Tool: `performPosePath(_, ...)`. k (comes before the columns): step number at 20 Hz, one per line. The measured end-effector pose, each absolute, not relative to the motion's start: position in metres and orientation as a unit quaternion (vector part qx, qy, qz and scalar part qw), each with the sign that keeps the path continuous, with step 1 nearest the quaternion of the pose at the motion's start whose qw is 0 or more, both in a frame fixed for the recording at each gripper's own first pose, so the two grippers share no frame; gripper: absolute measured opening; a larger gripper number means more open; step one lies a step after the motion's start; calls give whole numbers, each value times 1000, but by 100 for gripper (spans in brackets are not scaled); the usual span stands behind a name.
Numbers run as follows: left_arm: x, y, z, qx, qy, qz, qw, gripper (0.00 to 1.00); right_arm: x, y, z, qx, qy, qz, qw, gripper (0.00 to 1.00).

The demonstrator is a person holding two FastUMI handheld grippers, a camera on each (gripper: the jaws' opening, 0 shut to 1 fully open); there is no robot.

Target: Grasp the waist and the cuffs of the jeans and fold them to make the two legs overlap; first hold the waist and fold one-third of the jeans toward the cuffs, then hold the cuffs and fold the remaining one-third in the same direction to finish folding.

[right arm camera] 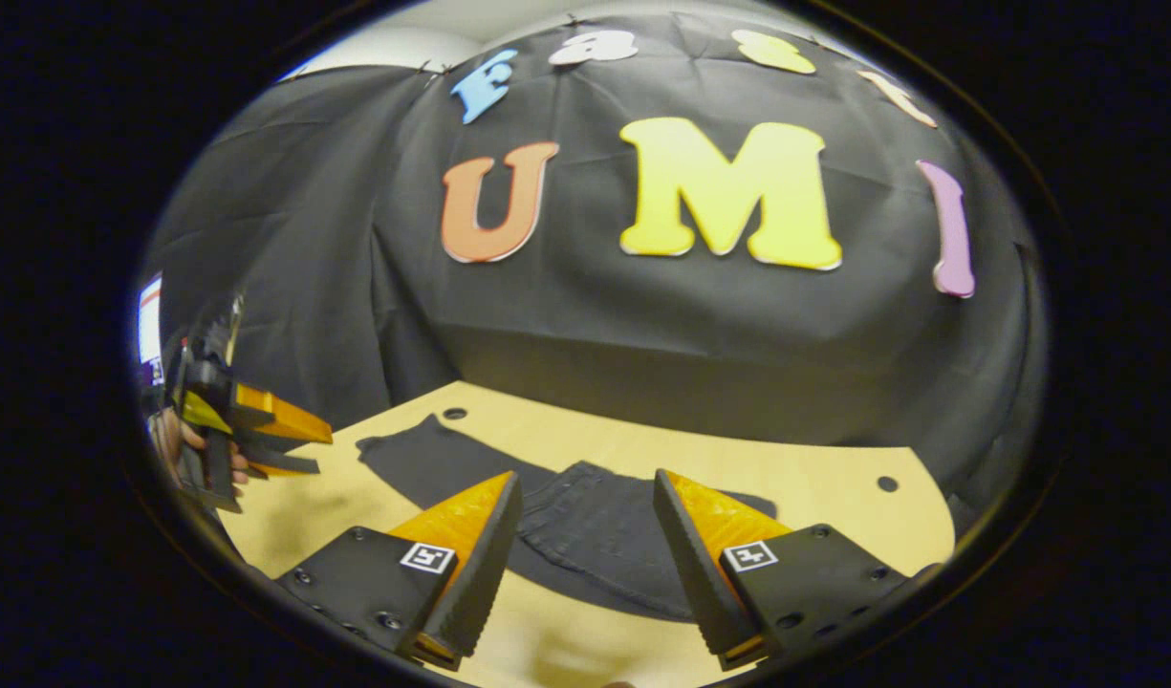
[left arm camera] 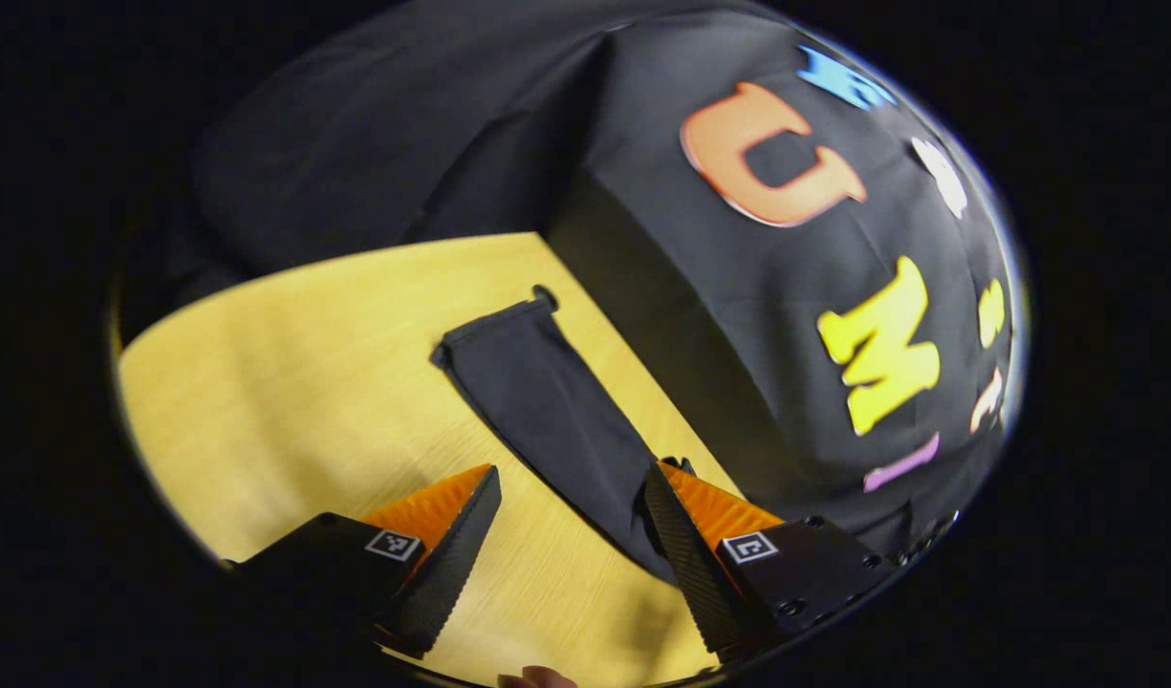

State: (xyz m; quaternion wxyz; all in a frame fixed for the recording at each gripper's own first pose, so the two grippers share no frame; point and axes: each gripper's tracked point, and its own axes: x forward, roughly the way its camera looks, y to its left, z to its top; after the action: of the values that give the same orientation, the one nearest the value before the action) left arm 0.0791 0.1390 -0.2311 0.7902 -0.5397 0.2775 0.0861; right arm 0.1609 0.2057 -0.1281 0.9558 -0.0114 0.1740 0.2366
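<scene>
While jeans (right arm camera: 585,535) lie flat, both grippers agape above.

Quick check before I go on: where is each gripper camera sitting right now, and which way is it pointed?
Left gripper view: rides on the left gripper, looking down along a leg of the jeans toward its cuff on the wooden table; own two fingers apart at the bottom, a fingertip of the person at the lower edge.
Right gripper view: rides on the right gripper, facing the booth wall over the jeans; own fingers apart; the left gripper and the hand holding it at far left.
Shared: the jeans, table, wall.
</scene>
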Motion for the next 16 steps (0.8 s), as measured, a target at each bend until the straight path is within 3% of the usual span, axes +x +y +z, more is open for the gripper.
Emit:
performPosePath(2,87,155,-257,-574,282,110,761,98,163,173,-101,-1,157,208,965,83)
performPosePath(7,113,189,-284,-590,274,145,745,99,162,126,-55,12,123,166,978,86)
performPosePath(16,149,209,-313,-646,255,166,700,96,160,98,-36,10,110,147,983,84)
